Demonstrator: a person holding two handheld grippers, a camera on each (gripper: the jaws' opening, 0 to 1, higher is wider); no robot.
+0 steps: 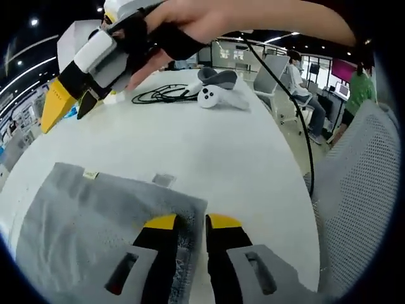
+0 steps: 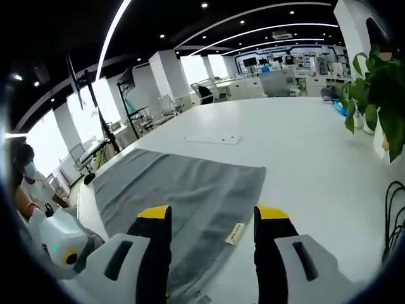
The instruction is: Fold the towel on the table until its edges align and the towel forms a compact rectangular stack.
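Note:
A grey towel (image 1: 95, 228) lies flat on the white table (image 1: 190, 145), a small label (image 1: 90, 174) at its far edge. My left gripper (image 1: 192, 223) is at the towel's right edge, its jaws close together with the fabric edge between them. My right gripper (image 1: 66, 113), held in a person's hand, hovers above the table at the upper left. In the right gripper view the towel (image 2: 183, 183) spreads ahead with its label (image 2: 235, 233) near the jaws. My right gripper (image 2: 214, 215) stands open above the towel's near corner. The left gripper's white body (image 2: 60, 244) shows at lower left.
White controllers (image 1: 215, 88) and a coiled black cable (image 1: 164, 95) lie at the table's far side. A mesh chair (image 1: 361, 190) stands at the right. A flat white sheet (image 2: 212, 139) lies beyond the towel, and a plant (image 2: 373, 82) stands at the right.

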